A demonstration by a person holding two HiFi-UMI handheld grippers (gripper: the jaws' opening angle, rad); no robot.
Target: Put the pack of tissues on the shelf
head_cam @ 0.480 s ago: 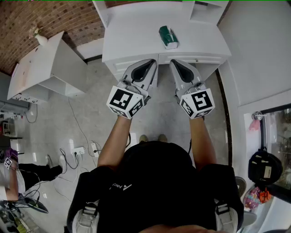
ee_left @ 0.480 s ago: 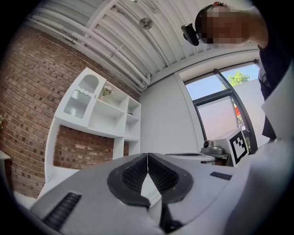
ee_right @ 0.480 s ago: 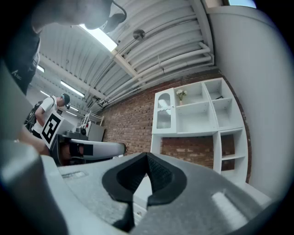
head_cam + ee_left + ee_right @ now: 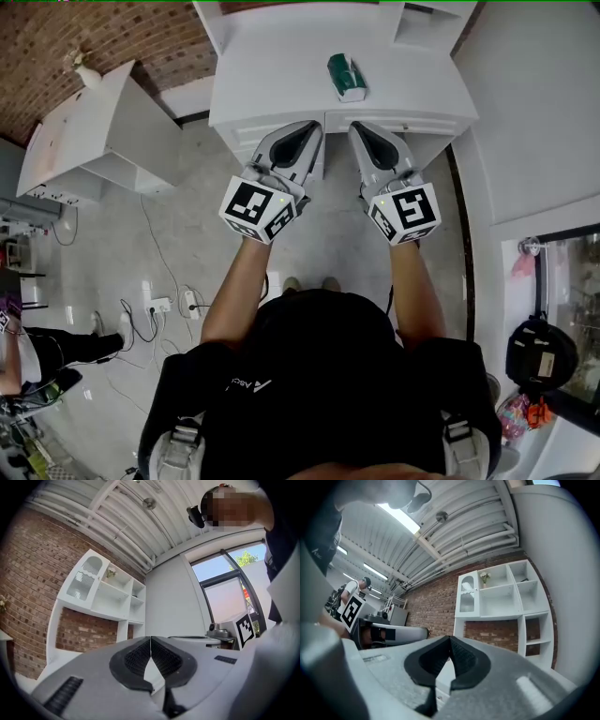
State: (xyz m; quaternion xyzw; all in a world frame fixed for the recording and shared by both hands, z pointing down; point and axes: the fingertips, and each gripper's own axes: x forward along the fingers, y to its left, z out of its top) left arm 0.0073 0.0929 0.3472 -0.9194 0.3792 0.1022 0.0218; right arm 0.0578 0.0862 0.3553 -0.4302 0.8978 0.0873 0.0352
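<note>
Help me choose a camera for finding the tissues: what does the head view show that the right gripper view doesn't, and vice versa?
Head view only: the green tissue pack lying on the white counter, plus the floor. Right gripper view only: the white shelf unit with its open compartments, and the ceiling. Both: the right tool, shut and empty.

The right tongs point up at a white shelf against a brick wall, their jaws pressed together with nothing between.
</note>
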